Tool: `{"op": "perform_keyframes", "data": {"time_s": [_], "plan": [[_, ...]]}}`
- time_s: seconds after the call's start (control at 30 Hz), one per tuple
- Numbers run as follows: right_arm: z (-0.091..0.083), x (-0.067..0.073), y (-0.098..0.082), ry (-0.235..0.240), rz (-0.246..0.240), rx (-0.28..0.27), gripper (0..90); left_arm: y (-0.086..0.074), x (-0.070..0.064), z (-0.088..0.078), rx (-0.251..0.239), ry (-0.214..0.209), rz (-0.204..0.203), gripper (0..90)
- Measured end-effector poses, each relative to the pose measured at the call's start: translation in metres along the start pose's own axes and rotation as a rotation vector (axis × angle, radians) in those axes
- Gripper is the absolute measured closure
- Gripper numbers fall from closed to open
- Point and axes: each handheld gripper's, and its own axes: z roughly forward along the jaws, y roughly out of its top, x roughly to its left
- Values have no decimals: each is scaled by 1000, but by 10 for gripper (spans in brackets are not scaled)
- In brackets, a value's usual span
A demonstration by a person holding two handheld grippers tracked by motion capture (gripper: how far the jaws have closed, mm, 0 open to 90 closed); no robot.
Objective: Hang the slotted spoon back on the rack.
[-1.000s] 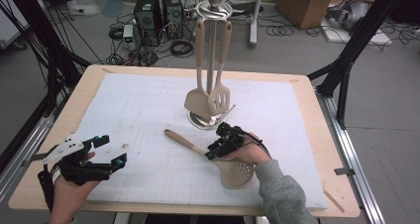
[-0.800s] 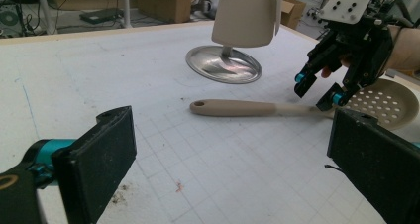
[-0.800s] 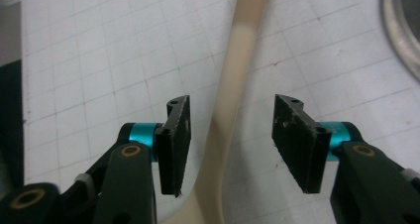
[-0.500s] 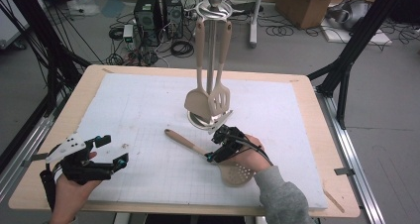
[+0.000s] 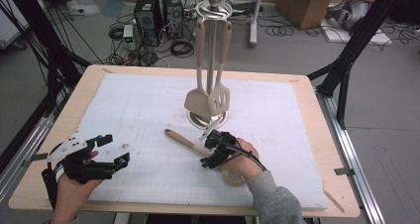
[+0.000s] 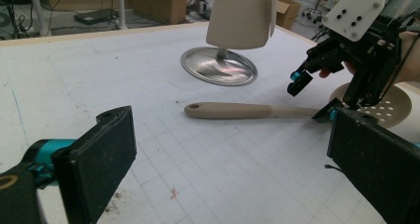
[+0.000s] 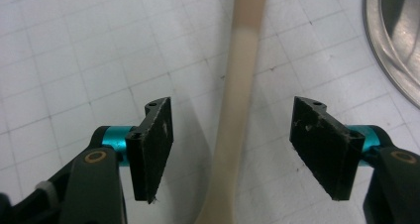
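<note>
You have one slotted spoon [image 5: 198, 147] lying on the table [image 5: 317, 135], and one utensil stand [image 5: 214, 55] with two beige utensils hanging from it: one solid turner [image 5: 197, 102] and one slotted turner [image 5: 218, 101]. You hold two grippers, one left gripper [image 5: 113, 149] and one right gripper [image 5: 204, 148].

R gripper [image 7: 230, 149] jaws just opened, let go of skimmer handle [image 7: 233, 115], hand shifted slightly

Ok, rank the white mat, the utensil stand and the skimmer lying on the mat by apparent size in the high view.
1. white mat, by far the largest.
2. utensil stand.
3. skimmer, smallest; its perforated head is partly hidden under the right gripper, so its full length is unsure.
</note>
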Motion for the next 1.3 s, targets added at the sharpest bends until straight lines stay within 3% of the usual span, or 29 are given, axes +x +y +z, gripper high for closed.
{"op": "perform_keyframes", "data": {"time_s": [0.47, 0.57, 0.7, 1.0, 1.13, 1.23, 1.3], "plan": [[4, 1, -5, -11, 18, 89, 270, 0, -1, 2, 5, -5, 6, 54], [6, 1, -8, -10, 20, 105, 333, 0, -1, 2, 2, -2, 6, 54], [4, 1, -12, 10, 40, 78, 421, 0, -1, 2, 4, -3, 4, 54], [1, 5, -16, 14, 28, 55, 566, 0, -1, 3, 8, -1, 7, 54], [1, 4, -17, 2, 40, 41, 633, 0, -1, 2, 4, 0, 8, 54], [0, 4, -17, -13, 44, 45, 742, 0, -1, 3, 6, -1, 5, 54], [1, 5, -15, -20, 44, 51, 753, 0, -1, 2, 6, 0, 8, 54]]}}
